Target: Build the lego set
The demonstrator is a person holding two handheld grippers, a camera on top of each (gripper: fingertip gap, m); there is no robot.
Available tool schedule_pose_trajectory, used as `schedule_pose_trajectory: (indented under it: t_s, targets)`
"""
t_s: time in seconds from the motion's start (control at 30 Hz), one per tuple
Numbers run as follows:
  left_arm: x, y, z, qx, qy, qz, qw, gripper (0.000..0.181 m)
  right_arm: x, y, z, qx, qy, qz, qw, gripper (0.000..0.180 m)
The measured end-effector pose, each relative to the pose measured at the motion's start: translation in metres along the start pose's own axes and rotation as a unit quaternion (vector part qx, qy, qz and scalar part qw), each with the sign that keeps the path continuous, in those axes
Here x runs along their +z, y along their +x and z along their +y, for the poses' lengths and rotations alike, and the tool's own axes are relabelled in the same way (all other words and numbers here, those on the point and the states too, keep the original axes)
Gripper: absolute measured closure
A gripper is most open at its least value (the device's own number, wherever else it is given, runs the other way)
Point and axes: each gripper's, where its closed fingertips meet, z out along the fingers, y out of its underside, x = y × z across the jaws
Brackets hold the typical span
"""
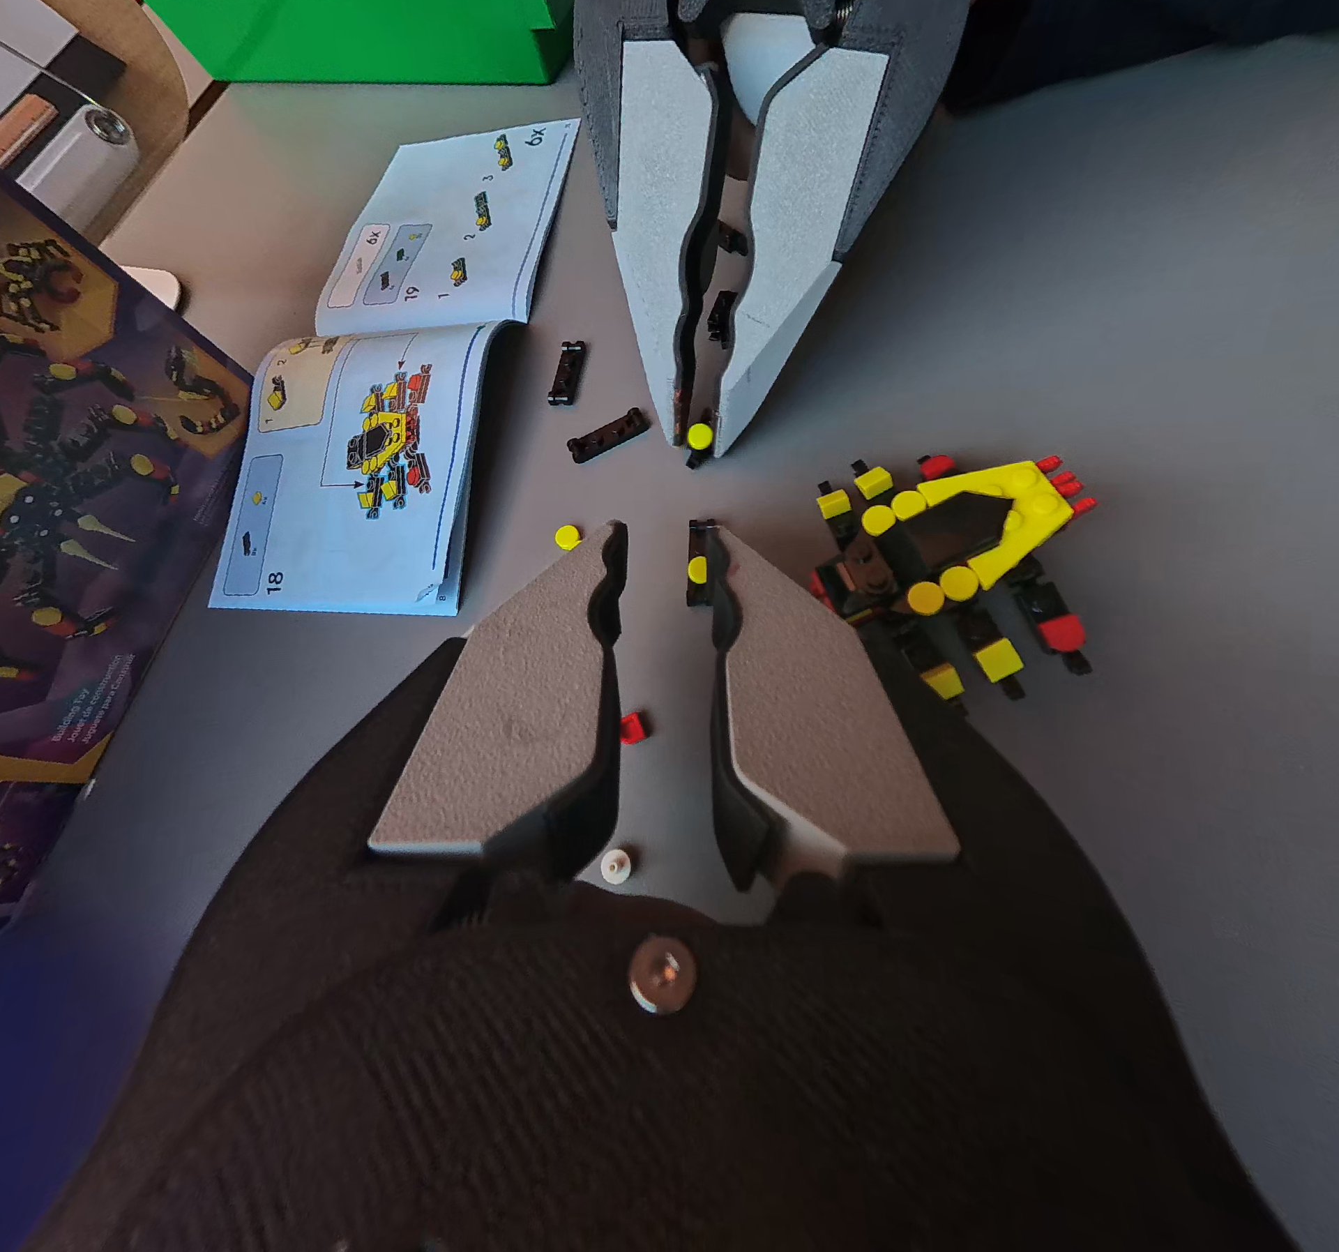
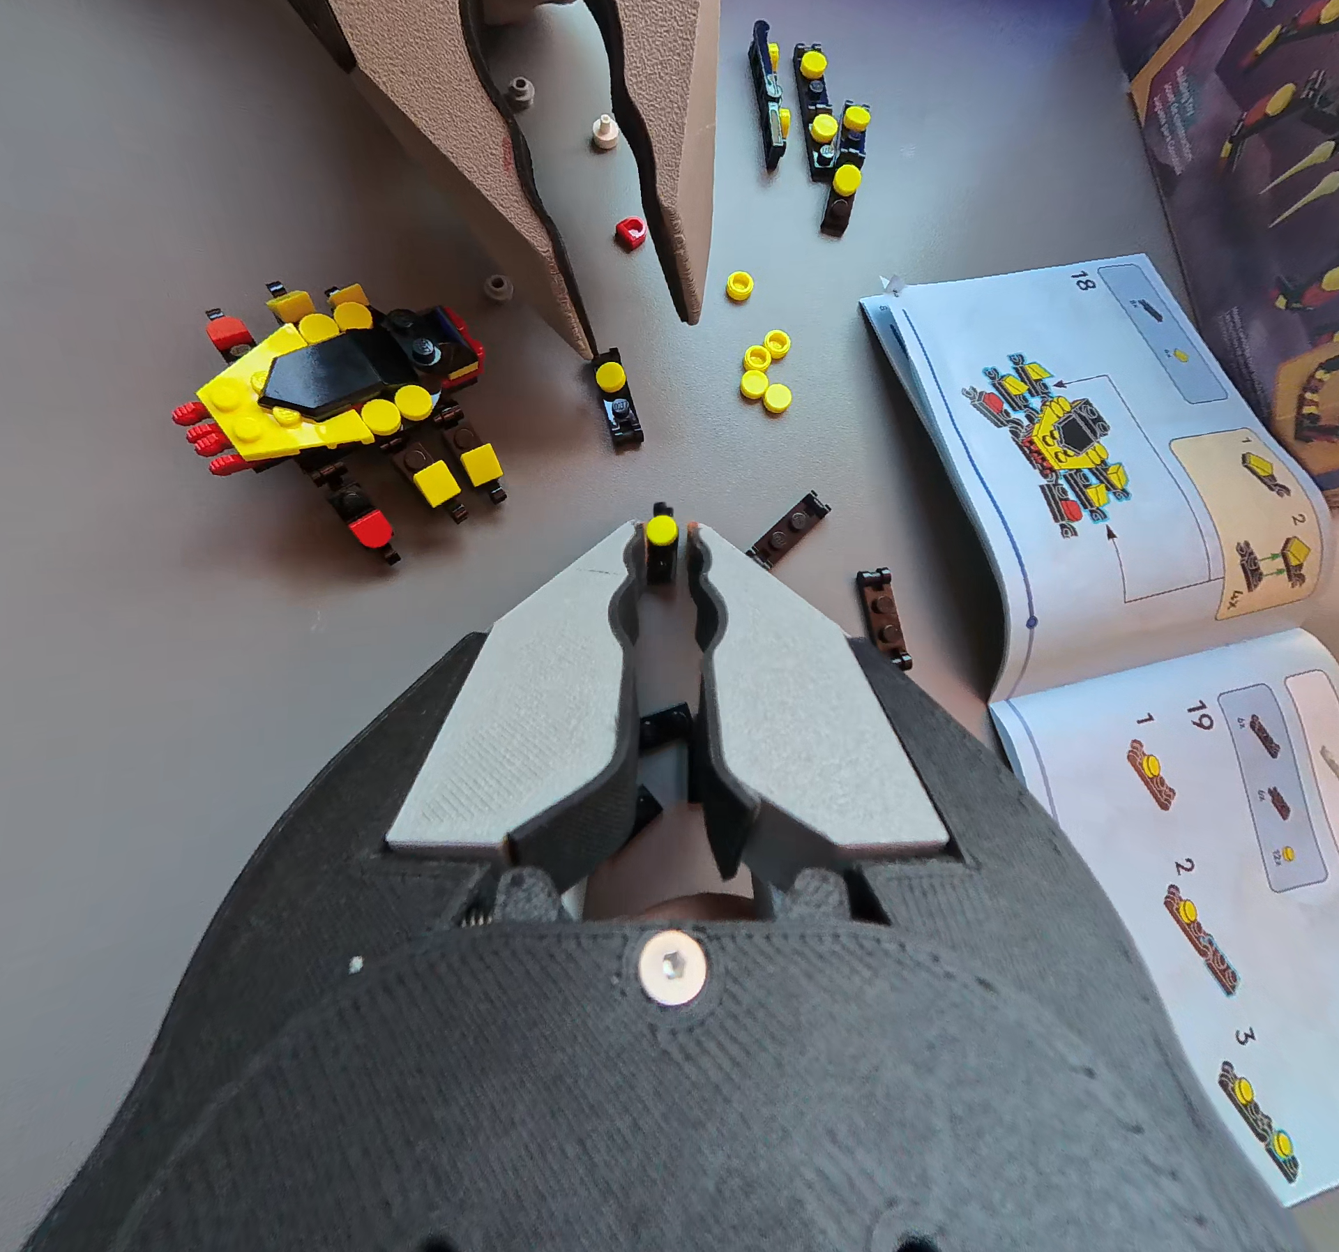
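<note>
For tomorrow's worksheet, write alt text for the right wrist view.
The right gripper pinches a small black plate topped with a yellow round tile above a grey table. Left sits a half-built yellow-and-black model; right, an open instruction booklet.

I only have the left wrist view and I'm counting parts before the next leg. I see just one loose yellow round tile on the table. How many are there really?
Observer: Five loose yellow round tiles. Four are clustered near the instruction booklet, and one lies alone.
Operator: Any finished leg pieces I'm missing?
Observer: Yes, a group of black plates topped with yellow tiles lies on the far side of the left gripper.
Operator: Anything hidden under my gripper?
Observer: Two small grey round pieces. One shows between its open fingers, and the other lies between it and the model.
</note>
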Motion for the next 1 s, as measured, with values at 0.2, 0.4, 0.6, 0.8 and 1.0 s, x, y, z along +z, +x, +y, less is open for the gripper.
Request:
schedule_pose_trajectory:
  t_s: [0.2,0.4,0.6,0.8,1.0]
  targets:
    - [0.000,0.000,0.000,0.000,0.000,0.000,1.000,0.162,-0.003,0.002,-0.001,-0.003,0.002,0.006,1.000,0.171]
    - [0.000,0.000,0.000,-0.001,-0.001,0.001,1.000,0.162,-0.013,0.005,-0.006,0.005,0.022,0.009,1.000,0.173]
    - [0.001,0.000,0.001,0.000,-0.005,-0.001,1.000,0.162,-0.011,0.002,-0.008,0.009,0.021,0.002,1.000,0.180]
    - [0.008,-0.001,-0.002,-0.002,-0.008,0.009,1.000,0.162,-0.013,0.003,-0.009,0.010,0.022,0.005,1.000,0.180]
    - [0.024,-0.004,-0.003,0.026,-0.042,0.042,0.998,0.162,-0.016,0.001,-0.009,0.010,0.021,0.002,1.000,0.180]
